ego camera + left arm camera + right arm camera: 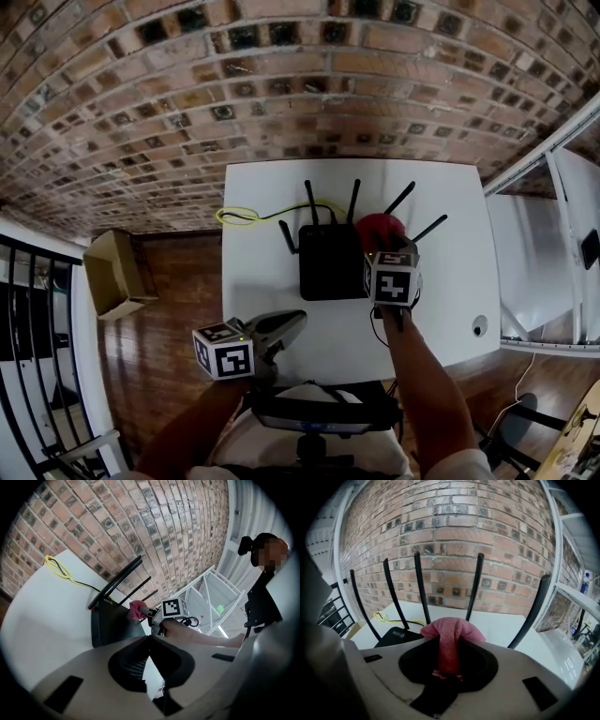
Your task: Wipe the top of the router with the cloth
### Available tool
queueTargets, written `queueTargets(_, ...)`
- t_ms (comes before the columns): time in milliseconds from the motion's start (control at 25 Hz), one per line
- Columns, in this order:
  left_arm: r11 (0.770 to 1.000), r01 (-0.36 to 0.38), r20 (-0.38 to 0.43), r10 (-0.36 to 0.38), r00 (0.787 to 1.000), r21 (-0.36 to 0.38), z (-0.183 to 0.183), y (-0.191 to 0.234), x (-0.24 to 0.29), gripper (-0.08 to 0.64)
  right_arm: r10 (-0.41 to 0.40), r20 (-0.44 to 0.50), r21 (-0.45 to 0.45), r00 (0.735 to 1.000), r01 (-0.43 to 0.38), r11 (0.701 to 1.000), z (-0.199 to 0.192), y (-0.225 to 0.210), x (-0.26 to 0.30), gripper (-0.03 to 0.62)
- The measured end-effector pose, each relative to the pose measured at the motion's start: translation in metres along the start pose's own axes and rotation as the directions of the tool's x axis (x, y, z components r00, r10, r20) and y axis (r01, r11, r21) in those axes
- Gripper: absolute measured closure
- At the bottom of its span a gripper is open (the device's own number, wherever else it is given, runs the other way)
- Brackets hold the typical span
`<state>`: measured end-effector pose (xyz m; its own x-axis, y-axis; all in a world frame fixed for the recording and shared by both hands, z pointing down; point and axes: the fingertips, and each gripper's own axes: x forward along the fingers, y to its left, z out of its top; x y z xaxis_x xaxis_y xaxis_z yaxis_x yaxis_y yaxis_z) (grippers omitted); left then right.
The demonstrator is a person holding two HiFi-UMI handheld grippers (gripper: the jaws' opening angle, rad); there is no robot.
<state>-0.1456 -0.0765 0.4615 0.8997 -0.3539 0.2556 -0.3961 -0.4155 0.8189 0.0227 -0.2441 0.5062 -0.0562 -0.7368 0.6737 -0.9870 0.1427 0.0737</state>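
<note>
Router point(330, 261) lay mid-way across the table point(262, 192), so the right gripper point(382, 246), jaws pinching the pink cloth point(379, 229) at its back right corner, needed to press flat and sweep forward clear of the antennas point(354, 199); the left gripper point(284, 327) idled, jaws together.

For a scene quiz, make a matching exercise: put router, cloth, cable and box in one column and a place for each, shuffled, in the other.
1. router
2. cloth
3. cable
4. box

A. on the wooden floor beside the table
B. pinched in the right gripper jaws
C. in the middle of the table
D. looped at the table's far left edge

Pairs: 1-C, 2-B, 3-D, 4-A
</note>
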Motion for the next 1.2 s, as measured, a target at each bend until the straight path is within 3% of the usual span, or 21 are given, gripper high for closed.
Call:
queueTargets(240, 1.000, -0.013, 0.020, 0.013, 1.000, -0.005, -0.001, 0.003, -0.012, 0.551, 0.156, -0.006, -0.015, 0.988, -0.156, 0.988, 0.001, 0.068, -0.004, 0.485)
queueTargets(520, 0.999, -0.034, 0.038, 0.035, 0.999, -0.016, -0.002, 0.009, -0.029, 0.551, 0.263, -0.040, -0.034, 0.964, -0.264, 0.964, -0.003, 0.130, -0.003, 0.486)
queueTargets(840, 0.999, -0.042, 0.048, 0.044, 0.998, -0.026, -0.002, 0.014, -0.038, 0.551, 0.259, -0.136, -0.066, 0.956, -0.270, 0.961, -0.030, 0.148, 0.004, 0.486)
queueTargets(1200, 0.999, -0.026, 0.031, 0.027, 0.999, -0.026, -0.004, 0.011, -0.029, 0.551, 0.206, -0.135, -0.083, 0.969, -0.219, 0.972, -0.037, 0.113, 0.001, 0.486)
